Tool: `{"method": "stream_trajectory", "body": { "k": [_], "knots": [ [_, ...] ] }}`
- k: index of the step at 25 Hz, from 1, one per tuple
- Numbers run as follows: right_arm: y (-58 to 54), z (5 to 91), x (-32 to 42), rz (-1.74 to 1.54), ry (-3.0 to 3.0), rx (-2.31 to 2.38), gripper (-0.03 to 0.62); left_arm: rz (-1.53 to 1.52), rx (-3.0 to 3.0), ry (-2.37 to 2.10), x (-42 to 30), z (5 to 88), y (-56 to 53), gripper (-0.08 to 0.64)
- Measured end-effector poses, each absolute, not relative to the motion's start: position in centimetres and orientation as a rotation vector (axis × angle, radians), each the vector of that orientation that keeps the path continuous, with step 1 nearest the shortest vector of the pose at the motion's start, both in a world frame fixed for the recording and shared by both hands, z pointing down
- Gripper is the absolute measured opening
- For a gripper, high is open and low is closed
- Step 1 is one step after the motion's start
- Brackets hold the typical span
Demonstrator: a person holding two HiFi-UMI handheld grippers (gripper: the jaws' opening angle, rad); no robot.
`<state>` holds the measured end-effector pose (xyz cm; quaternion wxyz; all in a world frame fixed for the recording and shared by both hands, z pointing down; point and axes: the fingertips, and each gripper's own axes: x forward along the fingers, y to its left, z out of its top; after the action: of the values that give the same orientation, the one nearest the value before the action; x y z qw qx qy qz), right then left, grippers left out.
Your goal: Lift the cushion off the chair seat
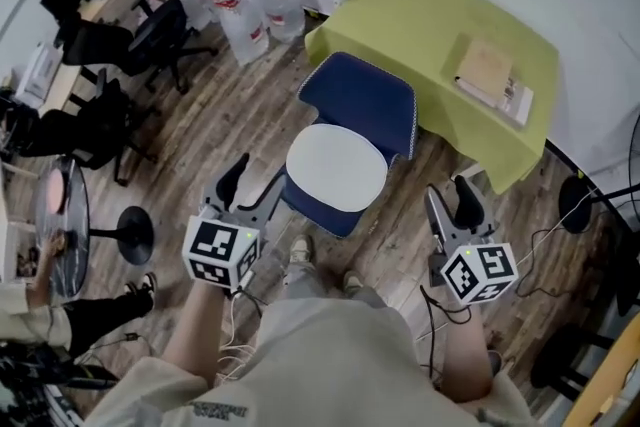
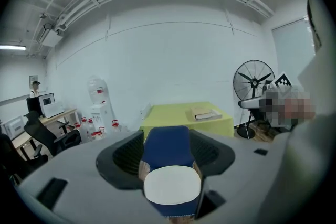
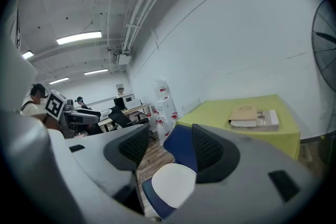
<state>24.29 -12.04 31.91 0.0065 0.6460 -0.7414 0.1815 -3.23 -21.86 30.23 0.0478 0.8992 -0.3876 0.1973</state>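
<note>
Head view: the left gripper [image 1: 250, 190] and right gripper [image 1: 452, 207] both gape wide, holding nothing. The white cushion [image 1: 336, 167] lies on the blue chair [image 1: 365, 100], at 2 o'clock from the left, 10 o'clock from the right, untouched. It hides most of the seat. Farther off, the papers [image 1: 492, 77] on the yellow table [image 1: 400, 15] are too small to read.

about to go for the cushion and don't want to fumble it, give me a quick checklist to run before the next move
1. Cushion lies flat on the chair seat, nothing on top: ok.
2. Left gripper jaws apart, holding nothing: ok.
3. Right gripper jaws apart, holding nothing: ok.
4. Grippers at the cushion's edges: not ok, both hover short of the chair, one on each side.
5. Cushion loose from the seat, not tied on: cannot tell.
</note>
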Motion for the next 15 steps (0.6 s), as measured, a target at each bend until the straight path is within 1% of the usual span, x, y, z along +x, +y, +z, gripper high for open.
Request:
{"method": "stream_trajectory", "body": {
  "k": [11, 15],
  "knots": [
    [-19.1, 39.3, 22.8, 0.768, -2.089, 2.126, 0.261, 0.775, 2.722, -0.944, -4.1, 38.7, -32.9, 0.273],
    [-21.0, 43.1, 22.3, 0.83, -2.009, 2.157, 0.264, 0.849, 2.707, -0.854, -4.2, 43.3, -36.4, 0.275]
  ]
}}
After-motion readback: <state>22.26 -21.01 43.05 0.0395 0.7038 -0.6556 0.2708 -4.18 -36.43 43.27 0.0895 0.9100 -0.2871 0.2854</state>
